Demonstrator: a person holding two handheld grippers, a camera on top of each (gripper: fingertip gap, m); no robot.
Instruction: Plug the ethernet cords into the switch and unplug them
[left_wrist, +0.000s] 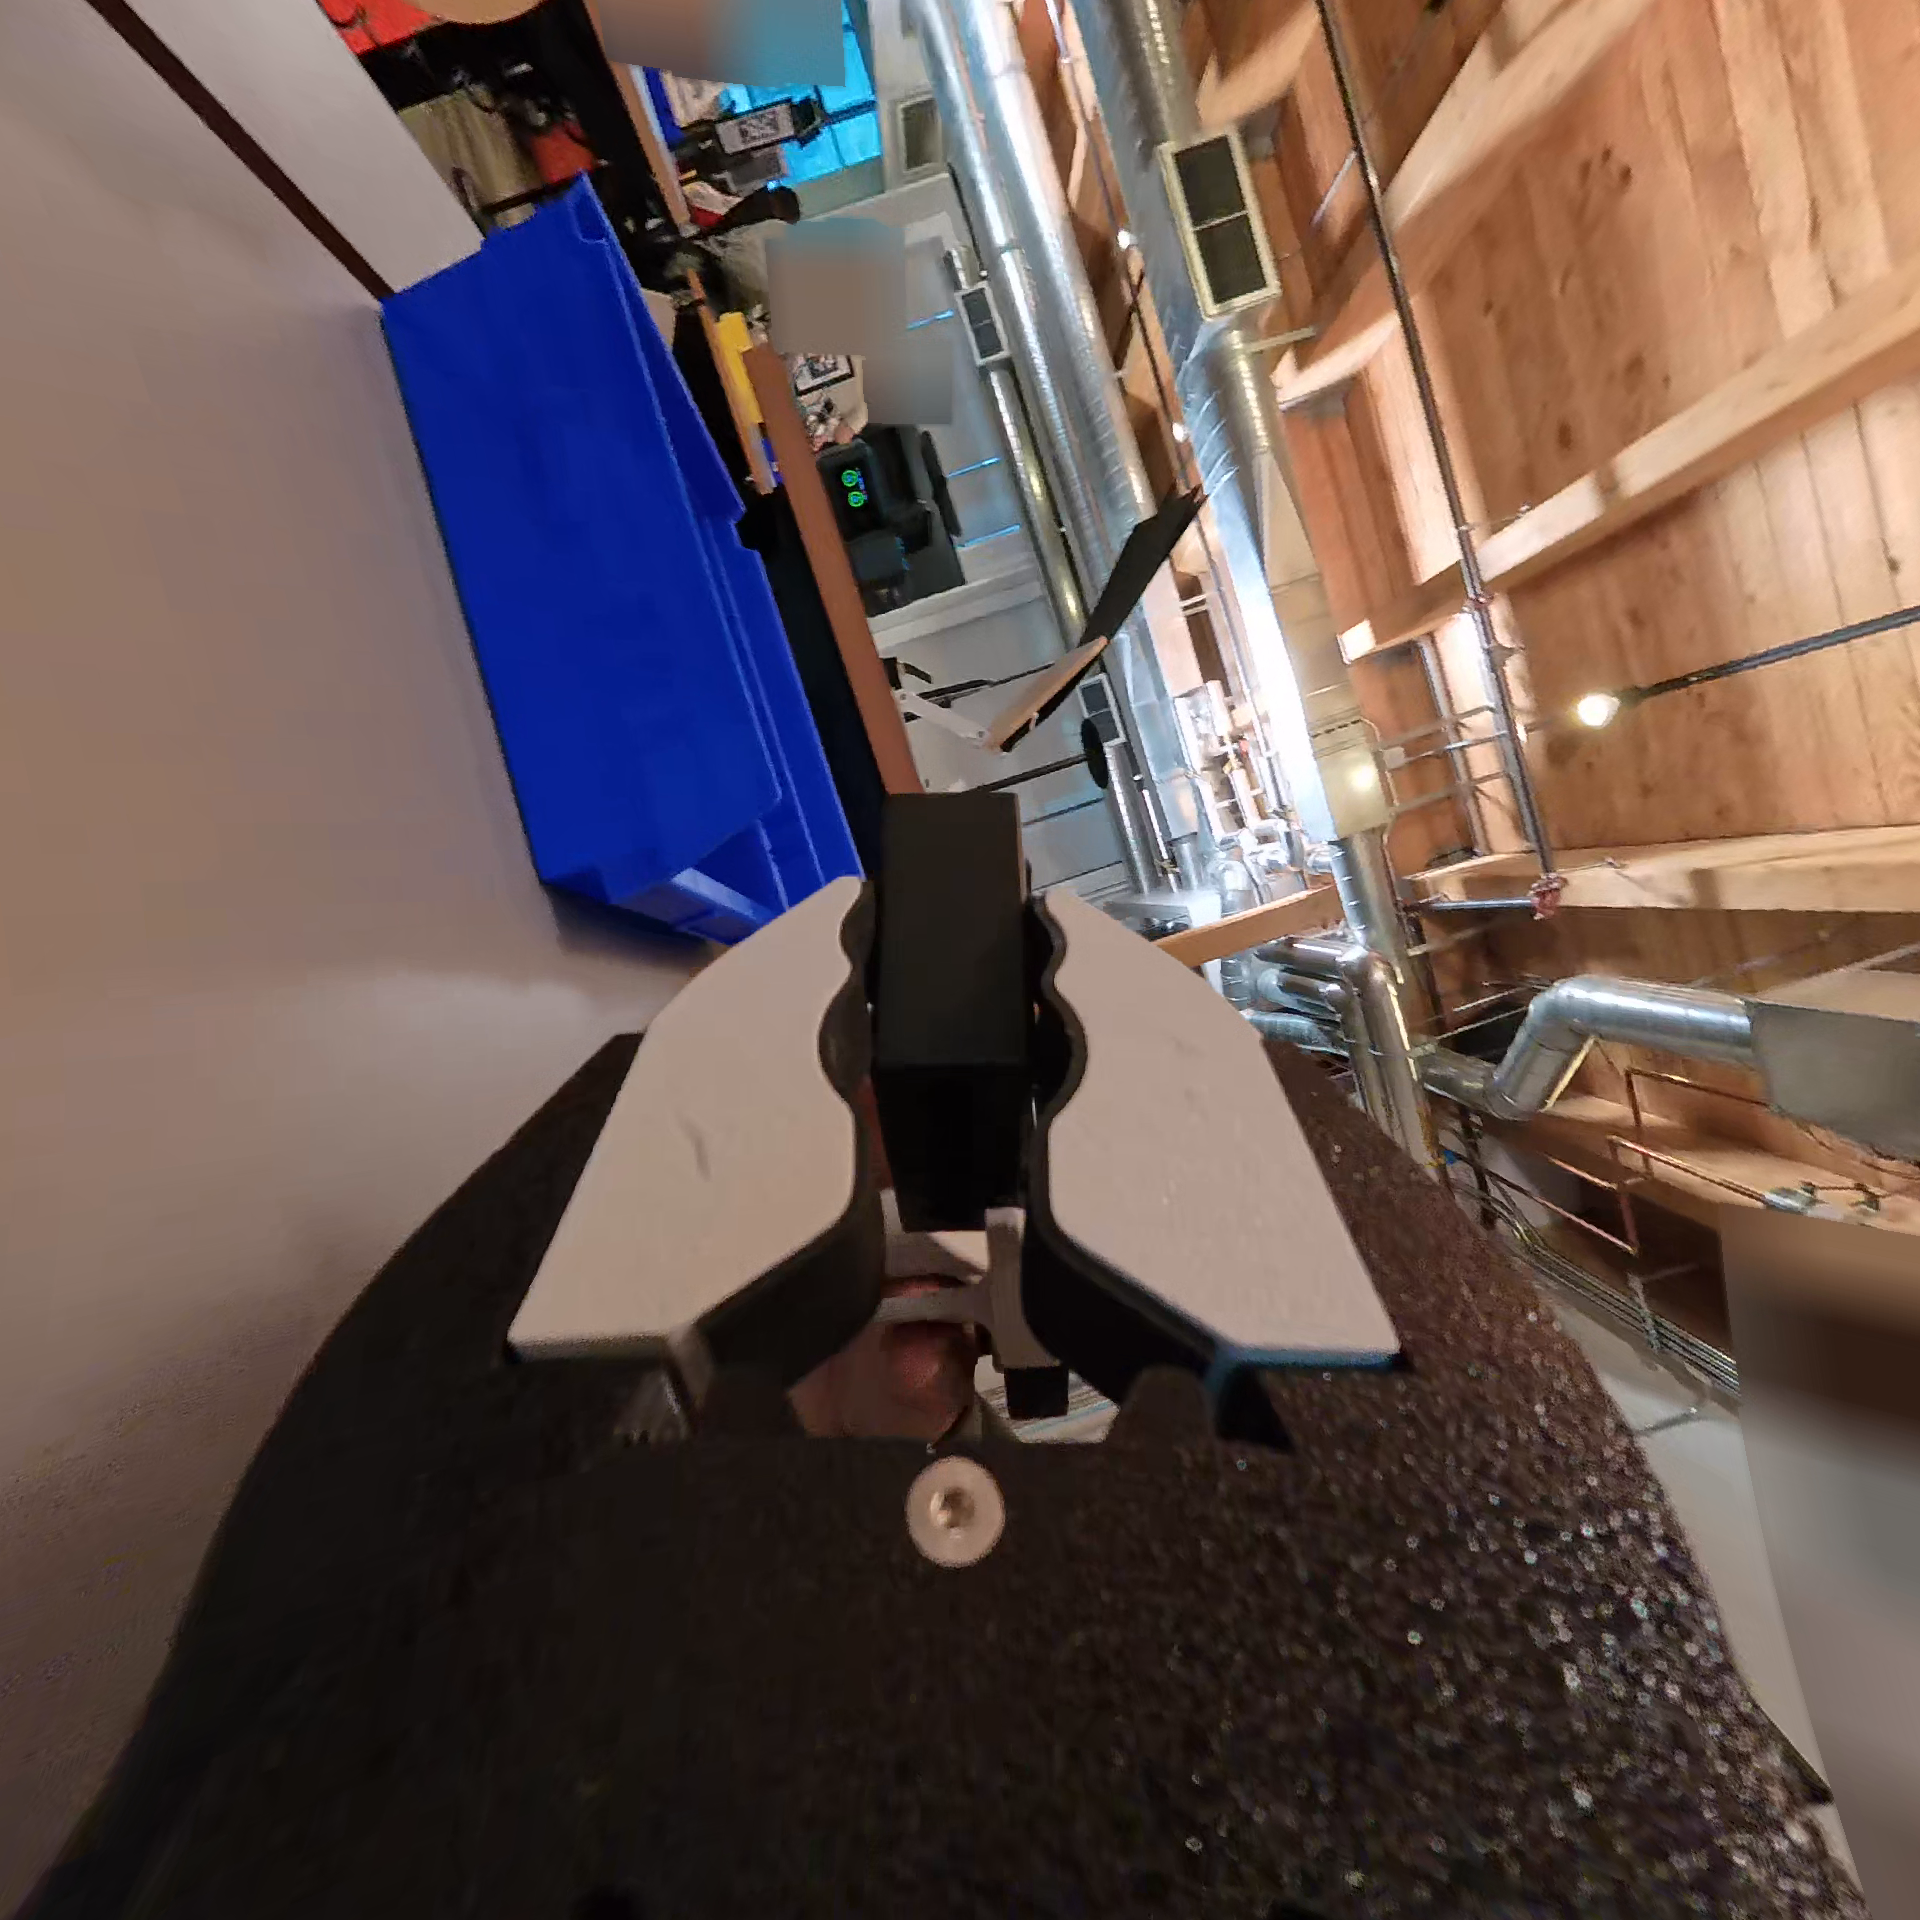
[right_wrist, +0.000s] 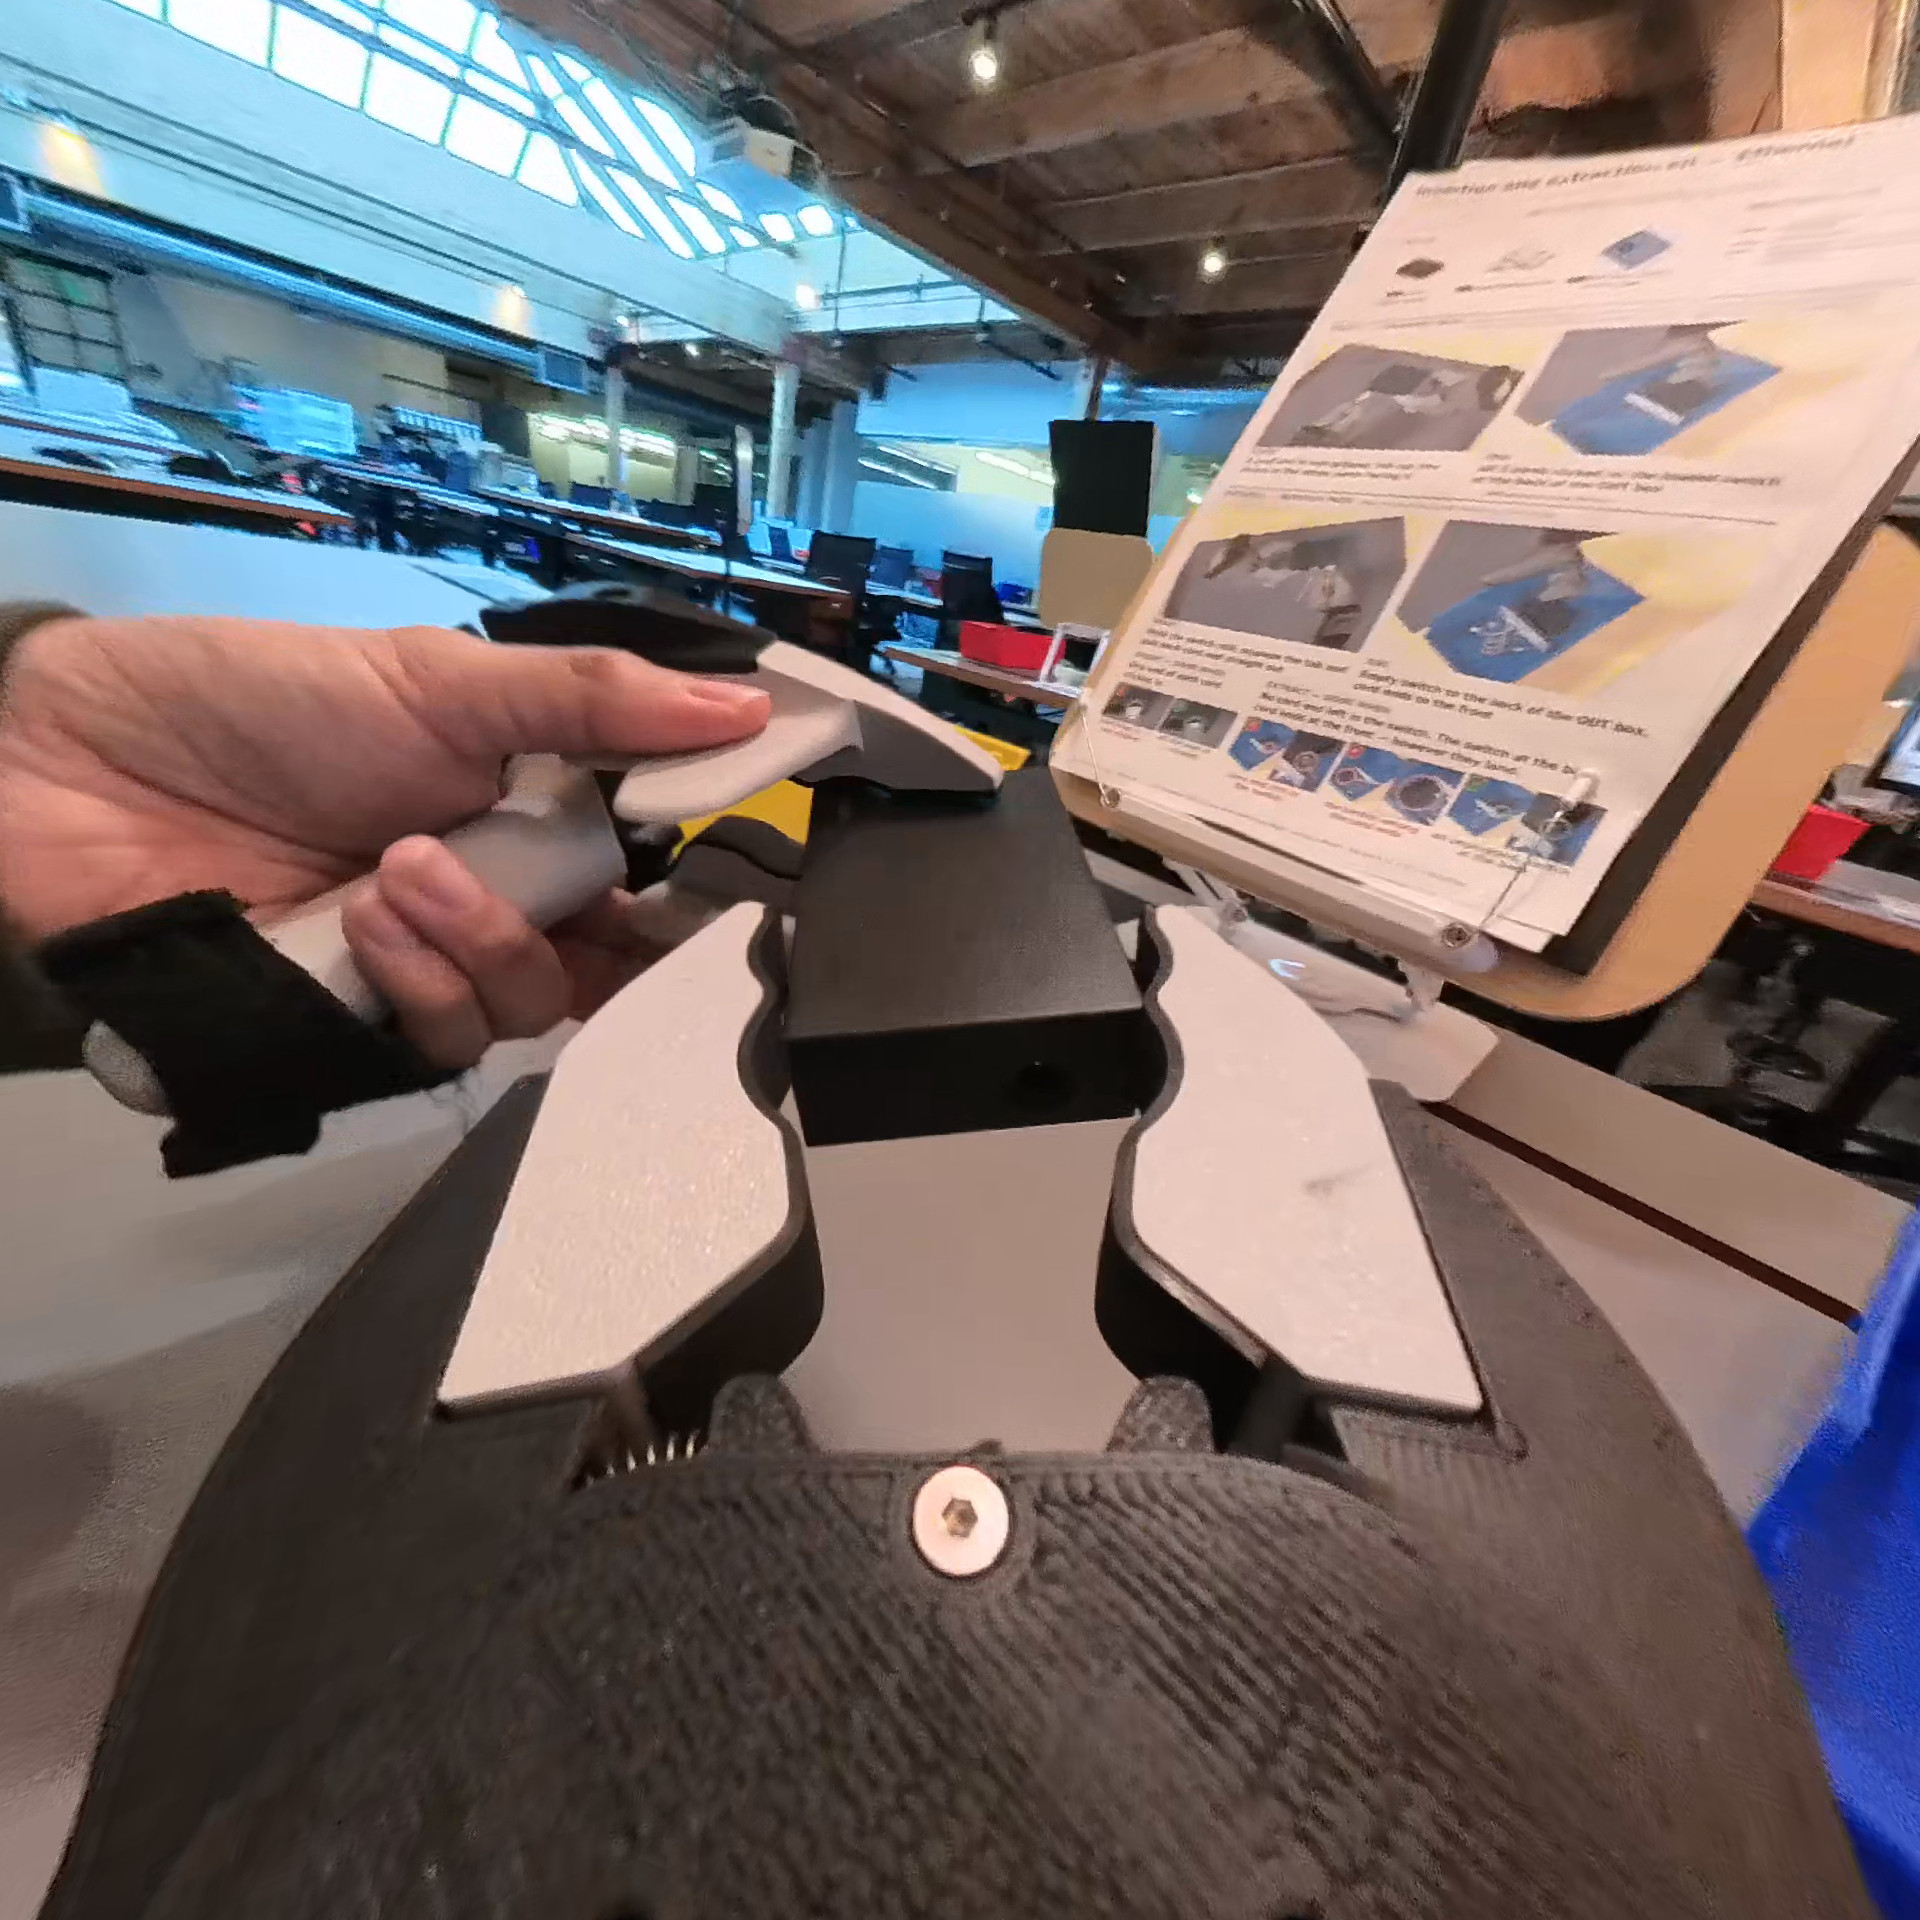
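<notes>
The switch (left_wrist: 951, 987) is a plain black box, held in the air between both grippers. In the left wrist view, my left gripper (left_wrist: 956, 914) is shut on its narrow sides, with the view rolled sideways. In the right wrist view, my right gripper (right_wrist: 961, 914) is shut on the near end of the switch (right_wrist: 935, 997), one finger on each side. My left gripper (right_wrist: 883, 790), held by a person's hand (right_wrist: 312, 748), clamps the far end from the left. No ethernet cords are in view.
A blue bin (left_wrist: 603, 582) stands on the white table (left_wrist: 208, 727) and also shows at the right edge of the right wrist view (right_wrist: 1849, 1507). An instruction sheet on a tilted stand (right_wrist: 1507, 520) stands beyond the switch on the right.
</notes>
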